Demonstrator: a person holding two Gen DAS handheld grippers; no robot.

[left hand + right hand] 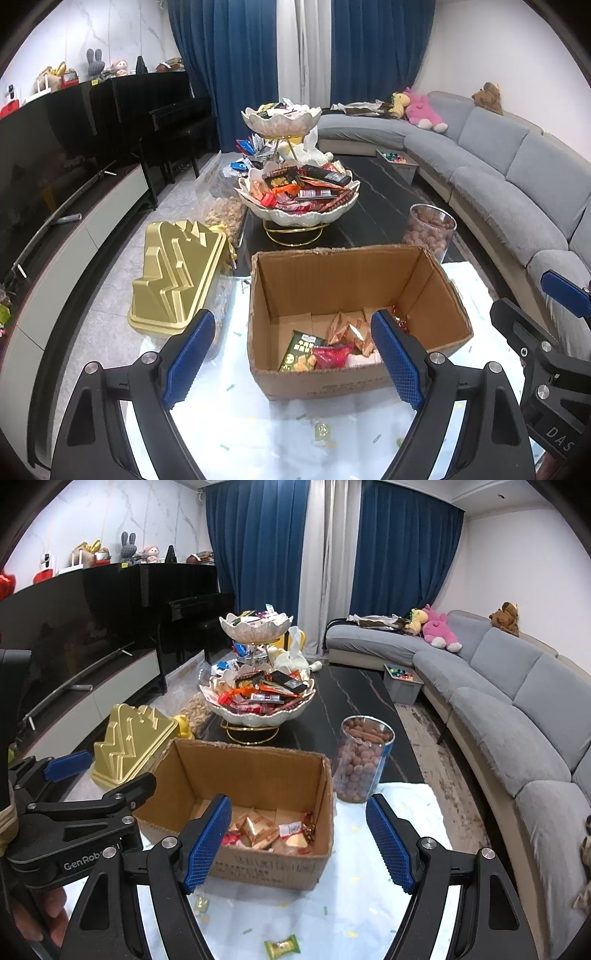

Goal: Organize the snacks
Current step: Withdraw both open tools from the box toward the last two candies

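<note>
On the white-covered worktop [236,417], a cardboard box [354,273] of snacks sits just ahead of the left gripper [291,354] and right gripper [301,843], both spread and empty.

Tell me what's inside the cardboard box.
The cardboard box holds a green snack packet, a pink packet and gold-wrapped sweets. The near wall and fingers hide the rest.

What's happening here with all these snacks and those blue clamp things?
A person is sorting snacks with hand-held tongs, one in each hand. Both the left tongs and right tongs are open and empty, poised over a cardboard box holding a few packets. The two-tier snack bowl behind it is already heaped; one wrapped candy lies loose on the table.
</note>
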